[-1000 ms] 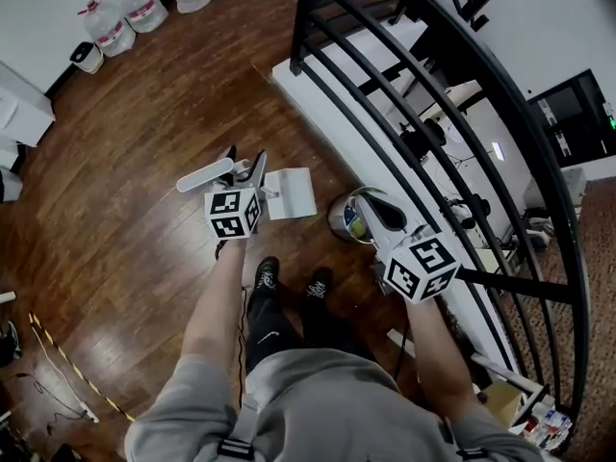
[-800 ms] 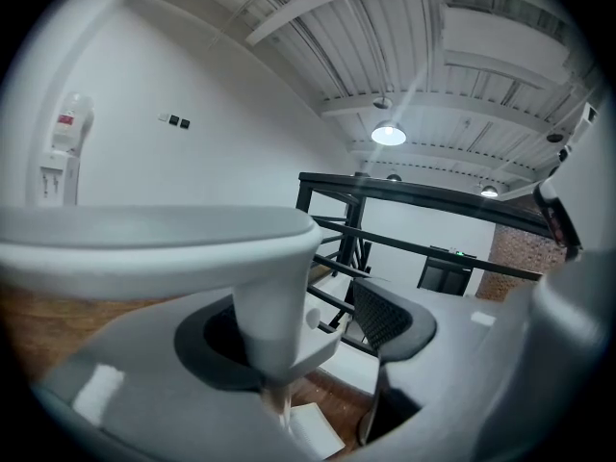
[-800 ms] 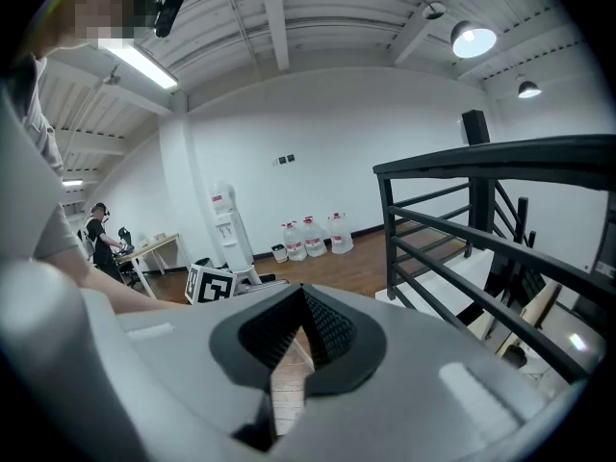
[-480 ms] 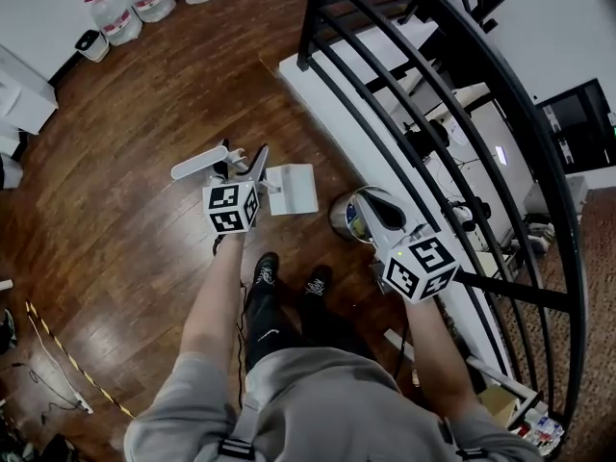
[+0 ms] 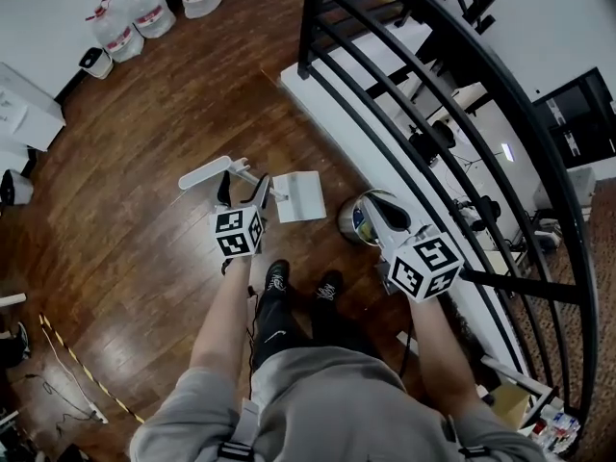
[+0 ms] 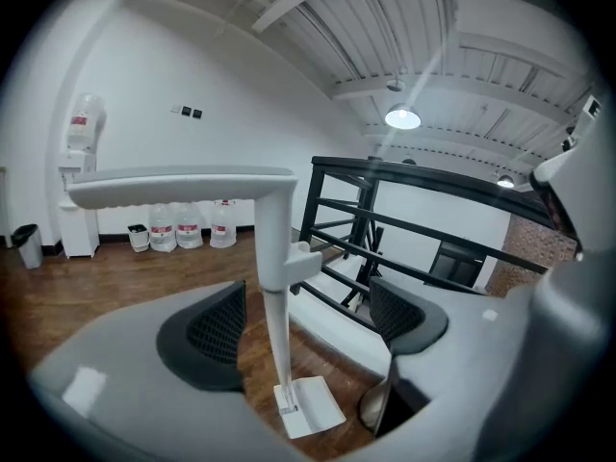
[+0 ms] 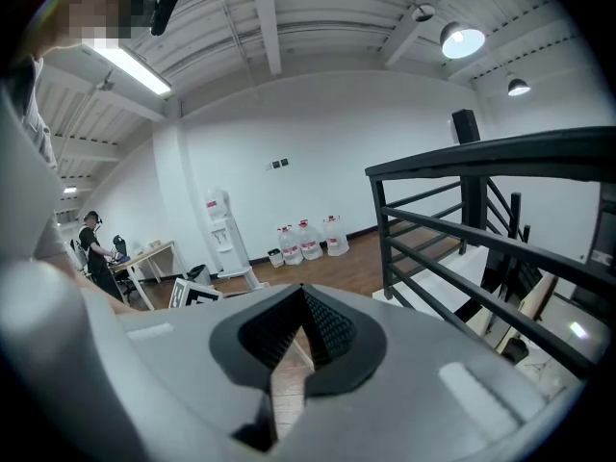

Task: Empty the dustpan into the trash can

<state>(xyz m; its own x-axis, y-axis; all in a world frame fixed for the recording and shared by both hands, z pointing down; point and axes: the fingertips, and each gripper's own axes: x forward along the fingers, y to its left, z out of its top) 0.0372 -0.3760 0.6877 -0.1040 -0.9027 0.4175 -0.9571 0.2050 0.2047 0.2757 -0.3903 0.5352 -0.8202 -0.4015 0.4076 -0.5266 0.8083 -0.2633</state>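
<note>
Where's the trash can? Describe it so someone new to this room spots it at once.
Follow the black railing down to the white ledge at its foot. The trash can stands on the wood floor beside that ledge, just right of the white dustpan. It is the only round, shiny metal thing there.

Wooden floor (image 5: 144,162) bears dustpan (image 5: 300,196), trash can (image 5: 352,221), water jugs (image 5: 149,10).
</note>
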